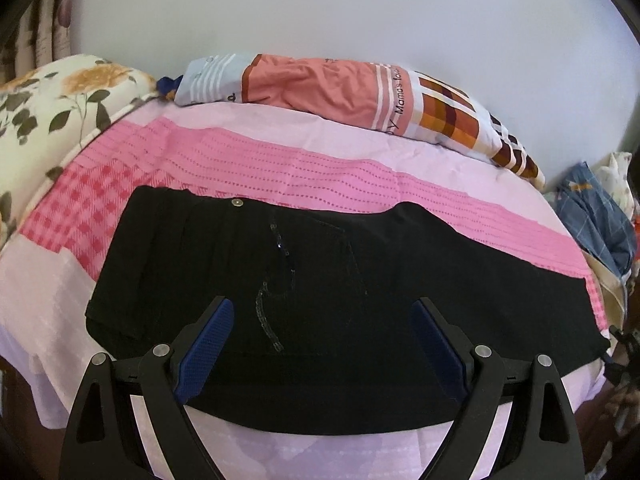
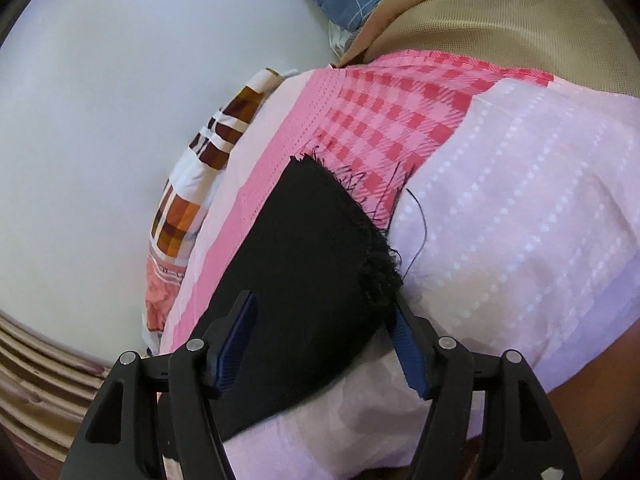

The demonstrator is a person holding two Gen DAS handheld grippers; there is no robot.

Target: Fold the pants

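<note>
Two tools hang over a bed [image 1: 48, 280] spread with a pink and lilac patchwork sheet [image 1: 320, 168], and on that sheet lie the black pants [image 1: 320, 280], stretched flat across the near half of the bed. From the left side, the waistband runs along the far edge of the pants, a small metal button [image 1: 238, 203] catching the light, with a faint line of sparkly stitching curling down the front.

The left tool [image 1: 320, 320] sits just above the near part of the pants, its blue-padded fingers [image 1: 208, 344] spread wide, nothing between them but the cloth below; the pads do not press on it.

The right tool [image 2: 324, 320] is at the other end, by the frayed hem [image 2: 372, 240] of a leg, loose black threads straggling onto the sheet. Its fingers stand partly apart, one on each side of the leg end, and the pads are not squeezing the fabric. Whether the right-hand pad brushes the fringe, I cannot tell.

Along the far edge of the bed, against the pale wall [image 1: 360, 20], lies a rolled quilt [image 1: 340, 92] in salmon, white and orange checks. A floral pillow [image 1: 52, 100] sits at the far left, and a heap of blue checked cloth [image 1: 600, 208] lies off to the right.
</note>
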